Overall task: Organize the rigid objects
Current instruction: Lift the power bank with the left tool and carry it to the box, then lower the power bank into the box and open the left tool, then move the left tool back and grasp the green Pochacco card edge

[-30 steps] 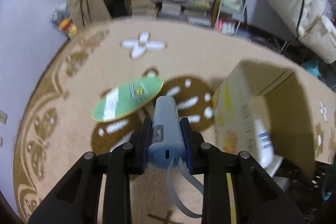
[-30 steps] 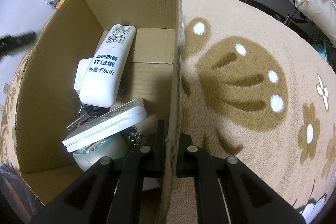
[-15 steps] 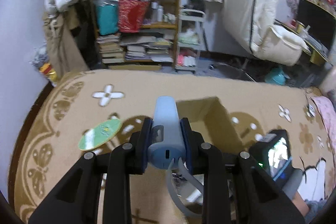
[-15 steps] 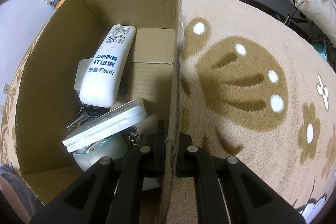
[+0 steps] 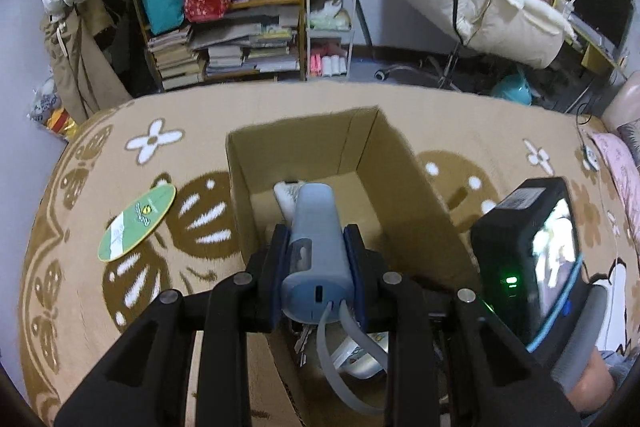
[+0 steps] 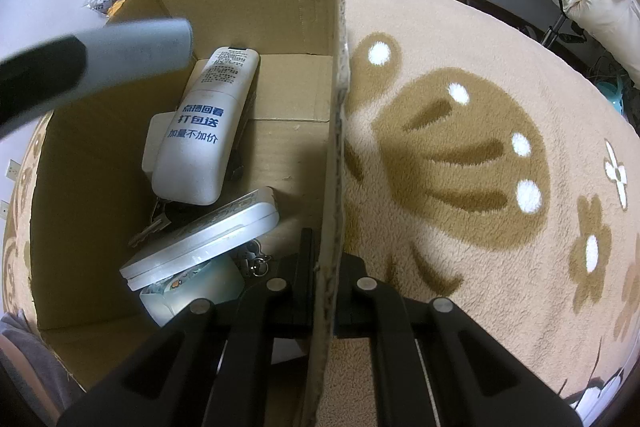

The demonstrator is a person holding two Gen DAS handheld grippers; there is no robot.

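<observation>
Left gripper (image 5: 316, 247) is clamping the blue device (image 5: 316, 235) above the cardboard box (image 5: 412, 203); right gripper (image 6: 326, 267) is pinching the box's wall; dropping risks striking the white bottle (image 6: 206, 131).

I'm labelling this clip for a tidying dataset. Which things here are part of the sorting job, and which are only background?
Part of the job:
- blue-grey device, held in the left gripper over the box
- cardboard box, its wall clamped by the right gripper
- white bottle, already in the box
- green round card, on the rug

Just lying about:
- bookshelf
- white chair
</observation>
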